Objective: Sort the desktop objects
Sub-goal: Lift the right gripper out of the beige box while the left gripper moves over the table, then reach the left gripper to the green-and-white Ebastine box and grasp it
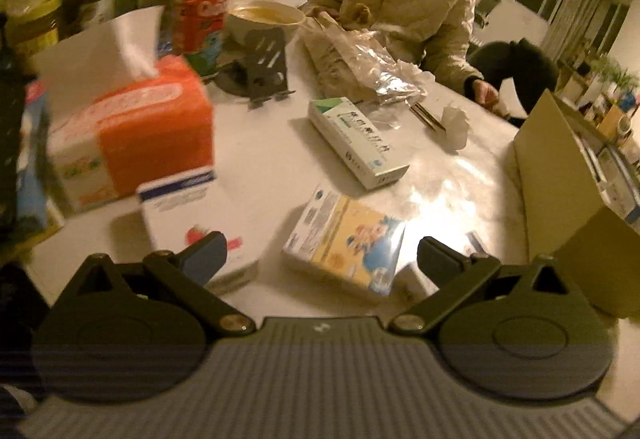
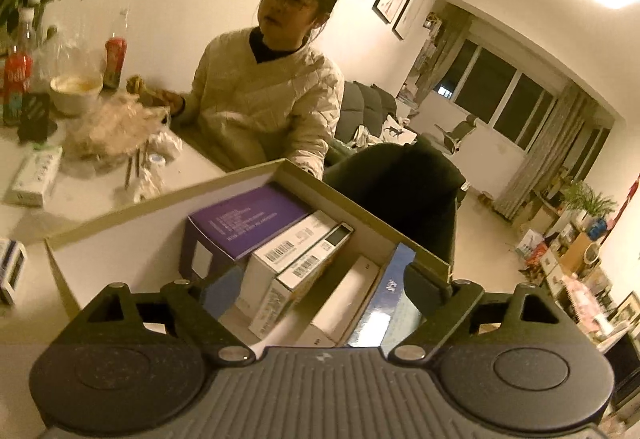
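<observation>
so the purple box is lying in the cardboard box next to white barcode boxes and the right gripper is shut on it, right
Not quite. The right wrist view shows the right gripper open and holding nothing, its fingers spread above the open cardboard box. The rest stands: the flat purple box lies inside beside the white barcode boxes.

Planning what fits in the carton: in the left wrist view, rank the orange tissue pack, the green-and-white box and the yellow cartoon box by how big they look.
1. Orange tissue pack, clearly largest.
2. Green-and-white box and yellow cartoon box look about alike; the yellow one lies nearer the camera, so I would not rank them.
</observation>
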The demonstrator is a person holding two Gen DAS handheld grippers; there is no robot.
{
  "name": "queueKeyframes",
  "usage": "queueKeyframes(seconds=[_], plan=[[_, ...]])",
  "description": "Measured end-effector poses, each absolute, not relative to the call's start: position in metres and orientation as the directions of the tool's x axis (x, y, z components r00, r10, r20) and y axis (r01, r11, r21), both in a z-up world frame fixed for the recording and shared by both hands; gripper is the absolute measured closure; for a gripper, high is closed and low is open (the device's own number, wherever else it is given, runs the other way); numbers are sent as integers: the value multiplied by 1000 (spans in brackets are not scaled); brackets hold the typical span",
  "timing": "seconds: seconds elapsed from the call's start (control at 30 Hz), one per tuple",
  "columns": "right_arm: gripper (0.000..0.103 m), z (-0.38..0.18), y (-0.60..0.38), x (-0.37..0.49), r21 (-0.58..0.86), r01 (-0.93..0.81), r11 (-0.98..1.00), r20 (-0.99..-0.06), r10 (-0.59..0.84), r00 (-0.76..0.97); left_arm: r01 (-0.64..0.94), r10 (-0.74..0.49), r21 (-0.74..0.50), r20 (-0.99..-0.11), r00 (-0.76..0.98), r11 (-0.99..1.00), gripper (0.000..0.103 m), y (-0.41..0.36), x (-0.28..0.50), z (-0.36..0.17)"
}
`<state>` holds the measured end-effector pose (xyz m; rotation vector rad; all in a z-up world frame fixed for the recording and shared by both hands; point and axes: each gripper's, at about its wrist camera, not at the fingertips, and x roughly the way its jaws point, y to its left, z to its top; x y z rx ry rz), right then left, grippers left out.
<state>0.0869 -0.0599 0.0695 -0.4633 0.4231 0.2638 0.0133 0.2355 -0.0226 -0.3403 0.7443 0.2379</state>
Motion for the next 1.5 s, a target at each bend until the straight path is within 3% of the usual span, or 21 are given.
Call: queueKeyframes(seconds=[0.5,0.97,1.23,1.33,1.4,1.5], plan=[[11,72,-62,63,-359,-355,863,-421,190,887,-411,198,-88,-772,603,907,0,194,120,-40],[10,72,-63,55,-343,-369,864,-406,218,888,-555,334,-21,-779,531,832,1,185,166,-53],[10,78,-61,44,-324,-379,867,-384,246,890,-603,345,-51,-780,522,796,22,187,169,-61],[9,79,-59,40,-318,-384,867,-379,255,890,-612,352,-67,-767,537,788,34,189,166,-60],[9,80,-58,38,-314,-387,867,-379,259,888,-613,346,-87,-760,550,785,49,192,163,-58],[9,80,-56,37,-309,-391,867,-380,264,886,-611,322,-127,-756,570,781,51,198,158,-57]])
